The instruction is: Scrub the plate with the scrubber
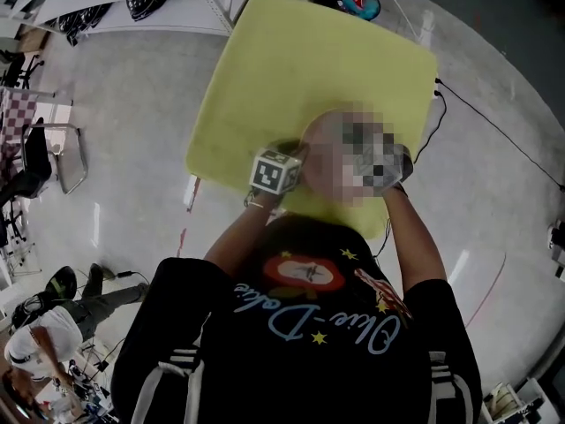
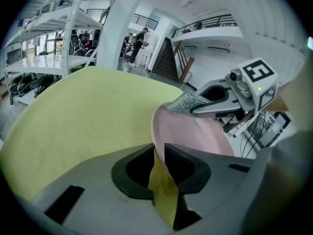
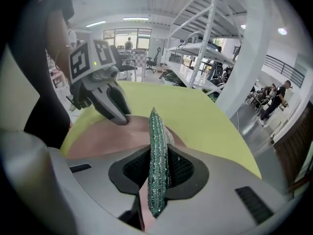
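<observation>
A pale pink plate [image 2: 195, 131] is held tilted above the yellow-green table [image 1: 291, 69]. My left gripper [image 2: 159, 150] is shut on its rim, and the right gripper view shows that gripper [image 3: 105, 94] clamped on the plate's [image 3: 112, 136] far edge. My right gripper [image 3: 157, 155] is shut on a glittery green scrubber [image 3: 157, 146], which stands on edge between its jaws. In the left gripper view the scrubber's tip [image 2: 188, 102] lies against the plate's upper rim, under the right gripper [image 2: 227, 96]. In the head view the person's head hides the plate, and both grippers [image 1: 275, 173] [image 1: 399, 162] sit at the table's near edge.
Metal shelving [image 1: 132, 7] stands beyond the table's far left. A black cable [image 1: 494, 126] runs over the floor at the right. A chair [image 1: 53, 157] and a seated person [image 1: 44, 343] are at the left. Several people stand in the distance [image 2: 139, 45].
</observation>
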A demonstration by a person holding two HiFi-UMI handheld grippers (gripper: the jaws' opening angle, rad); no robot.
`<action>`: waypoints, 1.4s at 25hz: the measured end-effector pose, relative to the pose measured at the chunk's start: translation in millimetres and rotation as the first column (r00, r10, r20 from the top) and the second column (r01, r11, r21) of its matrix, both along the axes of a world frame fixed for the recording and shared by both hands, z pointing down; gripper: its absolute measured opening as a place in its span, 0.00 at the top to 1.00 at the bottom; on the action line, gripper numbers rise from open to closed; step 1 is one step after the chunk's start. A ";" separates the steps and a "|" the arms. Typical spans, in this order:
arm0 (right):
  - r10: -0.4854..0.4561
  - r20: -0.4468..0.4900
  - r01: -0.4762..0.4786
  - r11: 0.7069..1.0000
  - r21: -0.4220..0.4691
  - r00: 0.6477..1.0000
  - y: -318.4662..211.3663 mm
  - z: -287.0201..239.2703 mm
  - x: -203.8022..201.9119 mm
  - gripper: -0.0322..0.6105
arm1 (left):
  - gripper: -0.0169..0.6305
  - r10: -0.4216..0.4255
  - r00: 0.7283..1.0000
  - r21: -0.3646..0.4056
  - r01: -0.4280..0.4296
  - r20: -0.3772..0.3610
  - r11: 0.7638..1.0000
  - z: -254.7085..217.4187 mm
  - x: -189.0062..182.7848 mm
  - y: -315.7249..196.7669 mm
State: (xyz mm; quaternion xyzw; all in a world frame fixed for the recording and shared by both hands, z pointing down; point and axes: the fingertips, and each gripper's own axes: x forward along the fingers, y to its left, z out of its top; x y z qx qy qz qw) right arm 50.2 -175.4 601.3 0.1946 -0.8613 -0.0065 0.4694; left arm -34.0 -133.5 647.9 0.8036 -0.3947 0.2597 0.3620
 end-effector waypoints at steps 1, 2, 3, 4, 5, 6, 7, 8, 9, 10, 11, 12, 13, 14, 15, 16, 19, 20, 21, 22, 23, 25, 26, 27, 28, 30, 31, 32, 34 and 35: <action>-0.014 -0.022 0.014 1.000 -0.006 1.000 0.0 5.8 0.8 0.85 | 0.88 0.000 1.000 0.002 0.000 0.004 1.000 0.7 -1.1 0.9; -0.029 -0.042 0.028 0.999 -0.014 0.999 1.3 11.3 1.9 0.85 | 0.88 0.000 1.000 0.005 0.000 0.004 1.000 0.8 -1.6 1.4; -0.043 -0.056 0.042 0.999 -0.022 0.998 3.1 15.6 2.9 0.85 | 0.88 0.000 1.000 0.008 0.000 0.002 1.000 0.4 -1.7 1.5; -0.054 -0.062 0.052 0.998 -0.029 0.997 4.7 18.9 3.5 0.85 | 0.88 0.000 1.000 0.007 0.000 0.001 1.000 -0.2 -1.7 1.1; -0.061 -0.062 0.059 0.997 -0.040 0.996 6.0 21.7 3.7 0.85 | 0.88 -0.002 1.000 0.003 0.002 0.001 1.000 -0.4 -2.0 0.6; -0.066 -0.062 0.063 0.997 -0.054 0.996 7.2 24.6 3.7 0.85 | 0.88 -0.004 1.000 -0.001 0.004 0.001 1.000 -0.2 -2.2 0.0; -0.069 -0.063 0.064 0.995 -0.071 0.996 8.8 27.6 3.7 0.85 | 0.88 -0.005 1.000 -0.002 0.005 0.001 1.000 0.3 -2.1 -0.4; -0.071 -0.066 0.065 0.994 -0.086 0.995 10.8 30.3 3.7 0.85 | 0.88 -0.005 1.000 0.001 0.005 -0.001 1.000 0.8 -1.8 -0.1; -0.074 -0.071 0.067 0.993 -0.099 0.995 13.3 32.6 3.7 0.85 | 0.88 -0.001 1.000 0.004 0.001 -0.002 1.000 1.2 -1.4 1.1; -0.076 -0.076 0.068 0.991 -0.111 0.994 16.0 34.7 3.5 0.85 | 0.88 0.004 1.000 0.006 -0.004 -0.002 1.000 1.2 -1.2 2.5; -0.077 -0.079 0.067 0.990 -0.125 0.994 18.7 36.8 3.1 0.85 | 0.88 0.007 1.000 0.007 -0.007 -0.001 1.000 0.9 -1.5 3.6; -0.077 -0.082 0.065 0.988 -0.140 0.994 21.3 38.5 2.4 0.85 | 0.88 0.007 1.000 0.006 -0.007 0.001 1.000 0.8 -2.4 4.3; -0.077 -0.085 0.063 0.986 -0.153 0.993 23.8 39.8 1.6 0.85 | 0.88 0.004 1.000 0.003 -0.004 0.003 1.000 1.1 -3.7 4.5; -0.078 -0.090 0.063 0.985 -0.163 0.993 26.3 40.7 0.9 0.85 | 0.88 0.000 1.000 -0.001 0.000 0.003 1.000 0.7 -4.8 4.6; -0.080 -0.095 0.063 0.983 -0.170 0.992 29.1 41.3 0.3 0.85 | 0.88 -0.002 1.000 -0.003 0.002 0.002 1.000 -0.6 -5.5 4.4; -0.081 -0.100 0.063 0.982 -0.176 0.992 32.1 41.6 -0.2 0.85 | 0.88 -0.003 1.000 -0.003 0.003 0.000 1.000 -2.1 -5.7 3.9; -0.077 -0.102 0.056 0.979 -0.198 0.992 44.2 42.9 -2.3 0.85 | 0.88 -0.003 1.000 0.001 0.003 -0.006 1.000 -3.4 -5.9 4.1; -0.076 -0.100 0.055 0.977 -0.205 0.992 49.4 43.8 -3.2 0.85 | 0.88 -0.004 1.000 0.003 0.004 -0.007 1.000 -2.7 -6.1 4.7; -0.078 -0.099 0.055 0.976 -0.212 0.992 54.7 44.9 -4.1 0.85 | 0.88 -0.004 1.000 0.004 0.004 -0.009 1.000 -1.4 -6.4 5.0; -0.079 -0.098 0.056 0.974 -0.218 0.992 59.8 45.8 -5.0 0.85 | 0.88 -0.004 1.000 0.007 0.005 -0.011 1.000 0.5 -6.7 4.8; -0.078 -0.096 0.055 0.973 -0.225 0.992 64.7 46.6 -5.6 0.85 | 0.88 -0.005 1.000 0.011 0.005 -0.013 1.000 2.6 -6.6 4.1; -0.076 -0.090 0.052 0.969 -0.241 0.993 75.1 46.8 -6.7 0.85 | 0.88 -0.003 1.000 0.015 0.004 -0.015 1.000 4.1 -6.2 3.4; -0.079 -0.088 0.055 0.967 -0.248 0.993 80.9 46.4 -7.6 0.85 | 0.88 -0.002 1.000 0.014 0.003 -0.014 1.000 2.6 -6.2 3.7; -0.085 -0.087 0.060 0.965 -0.256 0.993 86.9 46.0 -8.6 0.85 | 0.88 -0.001 1.000 0.012 0.001 -0.012 1.000 0.4 -6.4 4.0; -0.091 -0.085 0.066 0.962 -0.265 0.992 93.0 45.8 -9.7 0.85 | 0.88 0.000 1.000 0.010 0.000 -0.011 1.000 -1.2 -6.7 4.2; -0.102 -0.078 0.075 0.955 -0.287 0.992 105.2 45.7 -11.8 0.85 | 0.88 0.001 1.000 0.011 -0.001 -0.014 1.000 -1.9 -6.8 4.3; -0.105 -0.073 0.079 0.951 -0.300 0.992 111.5 45.5 -12.9 0.85 | 0.88 0.001 1.000 0.013 -0.001 -0.017 1.000 -1.6 -6.7 4.6; -0.106 -0.068 0.080 0.946 -0.313 0.992 117.6 45.0 -13.9 0.85 | 0.88 0.001 1.000 0.017 -0.001 -0.020 1.000 -1.3 -6.7 5.0; -0.106 -0.057 0.080 0.936 -0.342 0.993 128.6 43.8 -15.4 0.85 | 0.88 0.002 1.000 0.021 -0.001 -0.024 1.000 -2.5 -6.2 5.9; -0.106 -0.052 0.081 0.930 -0.358 0.993 133.0 43.3 -15.8 0.85 | 0.88 0.000 1.000 0.019 0.000 -0.025 1.000 -3.6 -5.8 6.0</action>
